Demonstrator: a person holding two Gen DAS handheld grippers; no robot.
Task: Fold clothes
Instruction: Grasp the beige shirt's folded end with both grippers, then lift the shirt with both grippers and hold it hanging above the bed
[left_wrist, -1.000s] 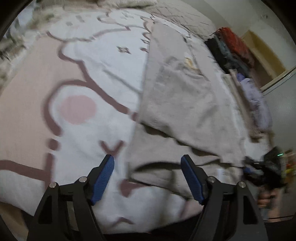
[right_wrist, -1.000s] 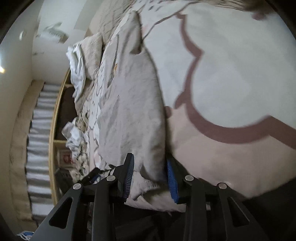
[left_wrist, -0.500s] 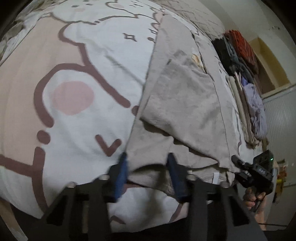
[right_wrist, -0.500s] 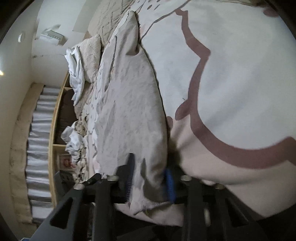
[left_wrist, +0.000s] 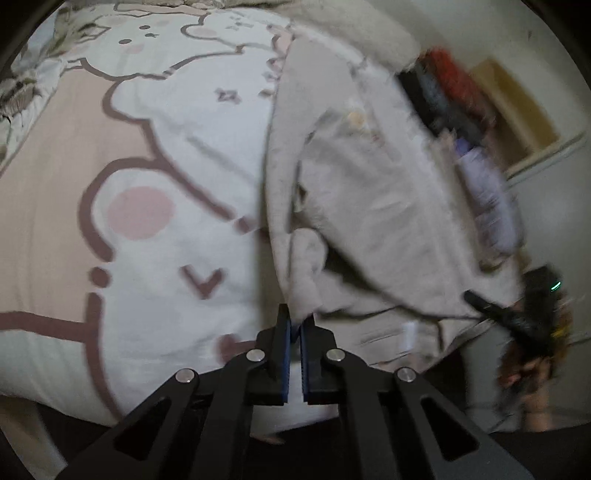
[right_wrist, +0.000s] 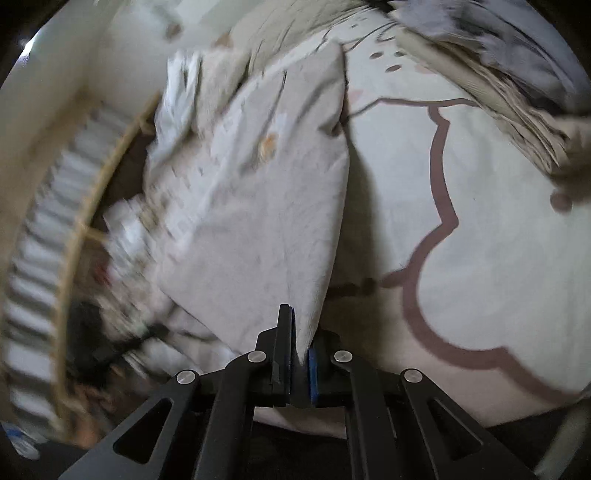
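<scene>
- Left wrist view: the left tongs (left_wrist: 295, 328) stood pinched tight on the near hem of a beige garment (left_wrist: 369, 192), which lay lengthways on the bed's cartoon-print bedspread (left_wrist: 147, 177). One long side of the garment was already turned in over its middle, so a first lengthways fold looked done. At the right edge the right tongs (left_wrist: 491, 306) were at the garment's other near corner, in a blurred hand. A stack of clothes (left_wrist: 487, 192) lay beyond, along the far side; whether it was finished work I could not tell.
- Right wrist view: the right tongs (right_wrist: 301, 332) were closing, with a corner of the beige garment (right_wrist: 266, 192) caught between the pads and rising from the bedspread (right_wrist: 498, 221). A folded pile (right_wrist: 498, 74) sat at the upper right.
- By my judgement the task was midway for this piece: both near corners were gripped, and the crosswise fold and the stacking were left.
</scene>
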